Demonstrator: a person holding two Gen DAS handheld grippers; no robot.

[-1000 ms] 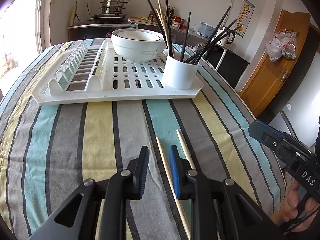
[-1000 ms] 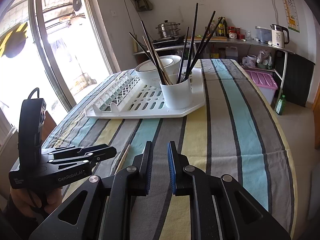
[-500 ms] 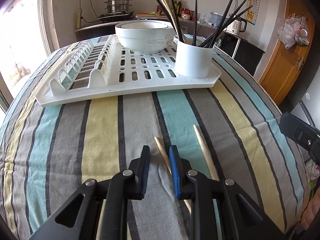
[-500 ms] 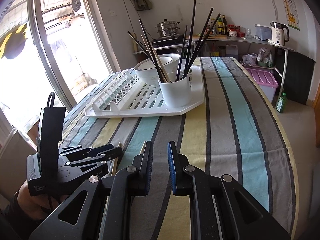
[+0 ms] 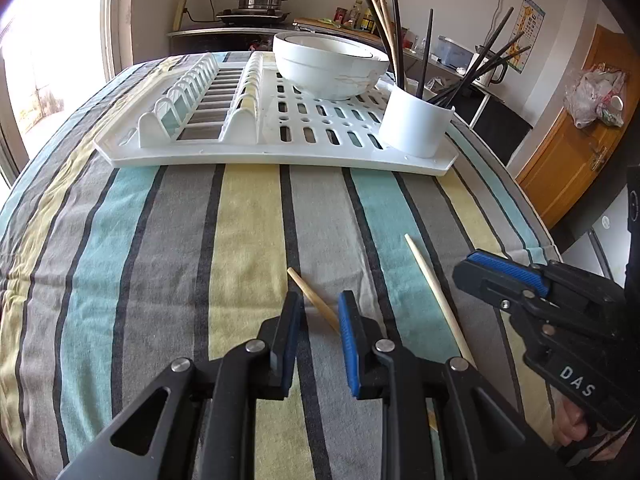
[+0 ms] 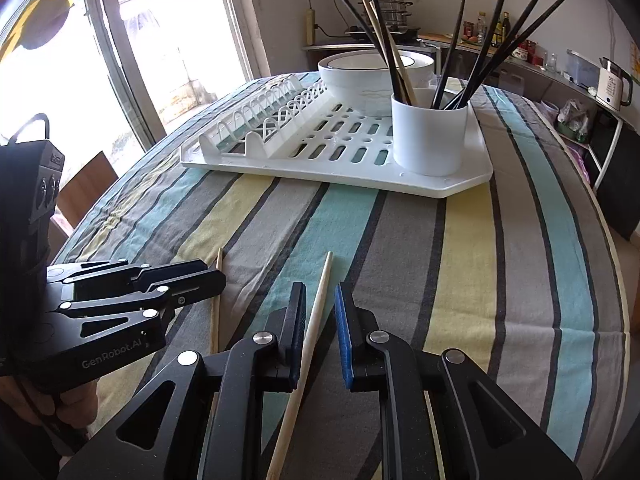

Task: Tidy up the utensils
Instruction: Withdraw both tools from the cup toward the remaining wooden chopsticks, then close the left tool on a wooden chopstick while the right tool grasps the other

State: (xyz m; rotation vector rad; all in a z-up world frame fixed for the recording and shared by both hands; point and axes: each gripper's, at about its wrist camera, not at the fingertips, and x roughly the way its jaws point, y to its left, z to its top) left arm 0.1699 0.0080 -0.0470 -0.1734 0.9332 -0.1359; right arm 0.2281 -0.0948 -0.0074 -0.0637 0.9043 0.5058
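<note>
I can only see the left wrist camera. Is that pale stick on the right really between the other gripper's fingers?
Observer: Yes. In the right wrist view the pale chopstick lies between the right gripper's open jaws, not pinched.
Operator: What's next to the table over there?
Observer: A wooden chair stands beside it, in front of a big window.
Operator: Can you see what's holding my gripper?
Observer: Only a hand, wrapped around the handle under the left gripper.
</note>
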